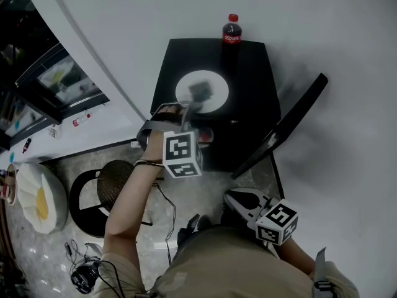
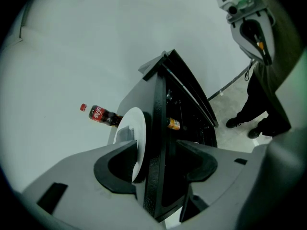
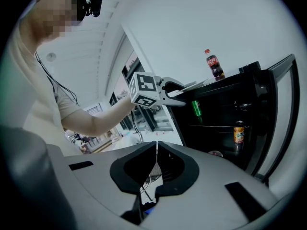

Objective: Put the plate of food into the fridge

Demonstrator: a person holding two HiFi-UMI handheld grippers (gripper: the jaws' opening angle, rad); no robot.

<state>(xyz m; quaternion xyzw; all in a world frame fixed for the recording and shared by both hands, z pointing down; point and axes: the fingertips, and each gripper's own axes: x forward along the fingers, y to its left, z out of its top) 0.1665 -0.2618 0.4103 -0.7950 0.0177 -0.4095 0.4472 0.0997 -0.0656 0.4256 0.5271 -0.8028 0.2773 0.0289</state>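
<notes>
- The white plate (image 1: 217, 97) sat on top of a small black fridge (image 1: 251, 67), with a dark, blurred lump of food (image 1: 200, 90) at its centre. A cola bottle (image 1: 231, 31) stood behind it.
- The left hand-held gripper (image 2: 156, 152) was at the plate's near rim. Its jaws were spread wide across both the rim and the fridge's top edge, and had not yet clamped.
- The right hand-held gripper (image 3: 156, 150) hung low beside the person, pinched closed on nothing.
- The plate looked stiff, smooth and breakable, so it would likely slip in a weak pinch. A firm hold on the rim, kept level, should suit, because the food was loose.
- The fridge door (image 1: 288, 123) stood open. An orange drink (image 3: 238, 133) and a green bottle (image 3: 195, 108) took up some of the shelf room, and the door edge and the fridge's front lip were the edges to clear.
</notes>
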